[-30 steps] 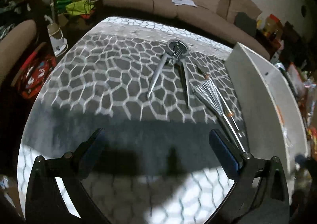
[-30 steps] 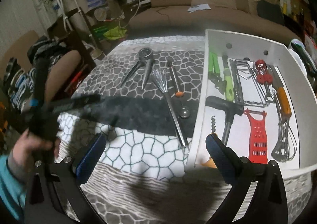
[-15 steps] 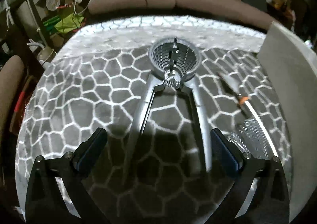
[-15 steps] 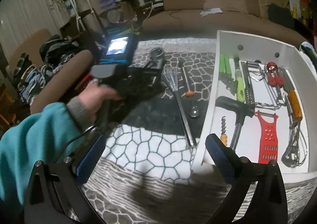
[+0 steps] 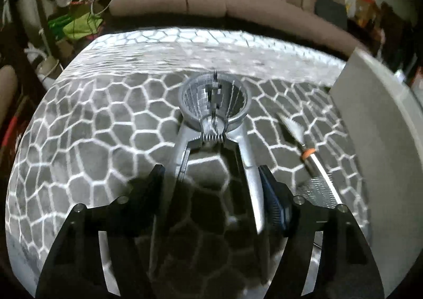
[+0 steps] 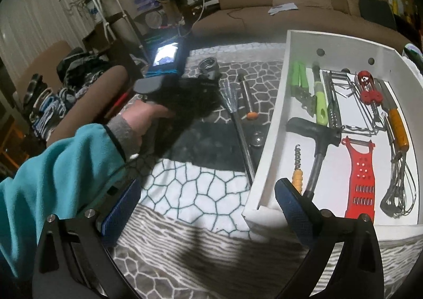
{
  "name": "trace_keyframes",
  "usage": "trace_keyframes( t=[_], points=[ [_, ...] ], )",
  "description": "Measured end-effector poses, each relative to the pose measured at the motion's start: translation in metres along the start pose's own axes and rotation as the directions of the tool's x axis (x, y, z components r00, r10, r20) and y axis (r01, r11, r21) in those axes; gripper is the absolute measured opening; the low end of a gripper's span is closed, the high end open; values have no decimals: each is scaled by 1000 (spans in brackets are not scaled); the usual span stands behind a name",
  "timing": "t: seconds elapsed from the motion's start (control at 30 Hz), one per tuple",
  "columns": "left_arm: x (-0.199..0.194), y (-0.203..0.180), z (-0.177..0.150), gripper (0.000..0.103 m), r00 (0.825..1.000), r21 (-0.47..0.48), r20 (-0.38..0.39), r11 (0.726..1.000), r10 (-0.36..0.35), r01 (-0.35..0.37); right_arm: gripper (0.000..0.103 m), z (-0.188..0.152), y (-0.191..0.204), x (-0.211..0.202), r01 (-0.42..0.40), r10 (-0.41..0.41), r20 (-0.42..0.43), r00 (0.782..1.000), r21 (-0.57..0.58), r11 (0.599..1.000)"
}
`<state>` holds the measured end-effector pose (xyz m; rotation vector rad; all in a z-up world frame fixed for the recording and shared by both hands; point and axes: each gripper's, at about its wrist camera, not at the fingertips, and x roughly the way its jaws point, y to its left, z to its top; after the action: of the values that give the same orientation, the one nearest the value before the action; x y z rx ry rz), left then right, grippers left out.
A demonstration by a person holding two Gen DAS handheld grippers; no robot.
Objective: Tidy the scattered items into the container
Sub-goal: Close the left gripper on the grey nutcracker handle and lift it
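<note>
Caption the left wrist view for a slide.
Left gripper straddling both handles of the metal squeeze tool on the patterned cloth.

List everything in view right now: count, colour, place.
two-handled metal press: 1, silver, on the patterned cloth, handles between the left gripper's fingers
wire whisk: 1, silver, on the cloth left of the drawer
orange-ringed scoop: 1, silver, beside the whisk
white drawer: 1, on the cloth at right
red grater: 1, in the drawer
black-handled tool: 1, in the drawer
green-handled tools: 2, in the drawer, far end
red corkscrew: 1, in the drawer
sofa: 1, brown, behind
left gripper: black, partly closed around the press handles
right gripper: blue pads, open, hovering at the drawer's near corner
</note>
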<state>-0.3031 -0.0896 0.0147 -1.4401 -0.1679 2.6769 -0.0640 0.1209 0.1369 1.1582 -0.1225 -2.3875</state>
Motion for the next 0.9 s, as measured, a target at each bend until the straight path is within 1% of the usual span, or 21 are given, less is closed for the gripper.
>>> trace_keyframes(
  t=[0.07, 0.17, 0.2, 0.23, 0.27, 0.3, 0.4, 0.47, 0.5, 0.57, 0.6, 0.63, 0.67, 0.7, 0.73, 0.83, 0.9],
  points=[
    [-20, 6, -2, 67, 1000, -6, 23, 1000, -14, 14, 103, 0, 2, -1, 1, -1, 2, 1000, -1, 1000],
    [-52, 17, -8, 65, 998, -30, 43, 999, -42, 44, 103, 0, 5, -4, -25, 25, 9, 1000, 9, 1000],
    [-64, 21, -13, 26, 997, -43, 46, 997, -63, 64, 103, 0, 8, -6, -27, 27, 12, 1000, 10, 1000],
    [-76, 25, -18, 7, 995, -56, 38, 994, -92, 94, 103, 0, 10, -8, -32, 32, 17, 999, 9, 999],
    [-85, 27, -23, 1, 994, -64, 25, 993, -102, 103, 103, 0, 14, -12, -49, 49, 27, 998, 10, 999],
    [-95, 29, -34, 1, 995, -59, 12, 993, -104, 104, 103, 0, 16, -14, -65, 64, 32, 997, 15, 998],
    [-101, 36, -71, 1, 995, -36, -66, 996, -81, 79, 103, 0, 27, -20, -135, 133, 40, 990, 51, 990],
    [-107, 43, -94, 1, 992, -64, -86, 994, -96, 91, 103, -2, 38, -22, -128, 126, 35, 991, 32, 991],
    [-112, 47, -102, 3, 991, -81, -81, 992, -106, 99, 103, -4, 43, -22, -122, 121, 32, 992, 21, 992],
    [-126, 53, -116, 31, 994, -103, -38, 990, -102, 98, 103, -12, 51, -23, -118, 117, 28, 993, 17, 993],
    [-132, 53, -120, 72, 996, -95, 0, 992, -89, 89, 103, -18, 54, -23, -118, 117, 26, 993, 23, 993],
    [-137, 51, -121, 88, 996, -84, 32, 993, -79, 81, 103, -24, 56, -22, -121, 120, 21, 992, 29, 992],
    [-140, 48, -120, 95, 995, -64, 71, 995, -74, 78, 103, -30, 58, -21, -125, 124, 12, 992, 33, 992],
    [-141, 44, -117, 95, 992, -34, 93, 996, -83, 86, 103, -36, 60, -19, -123, 123, 1, 992, 32, 992],
    [-140, 38, -114, 96, 992, 0, 101, 997, -79, 79, 103, -40, 60, -17, -116, 116, -8, 993, 28, 993],
    [-123, 19, -101, 96, 995, 116, 103, 993, -16, 4, 103, -50, 61, -11, -88, 88, -29, 996, 11, 996],
    [-104, 9, -91, 96, 994, 200, 103, 978, 39, -59, 103, -52, 59, -8, -85, 85, -35, 996, 5, 996]
  ],
)
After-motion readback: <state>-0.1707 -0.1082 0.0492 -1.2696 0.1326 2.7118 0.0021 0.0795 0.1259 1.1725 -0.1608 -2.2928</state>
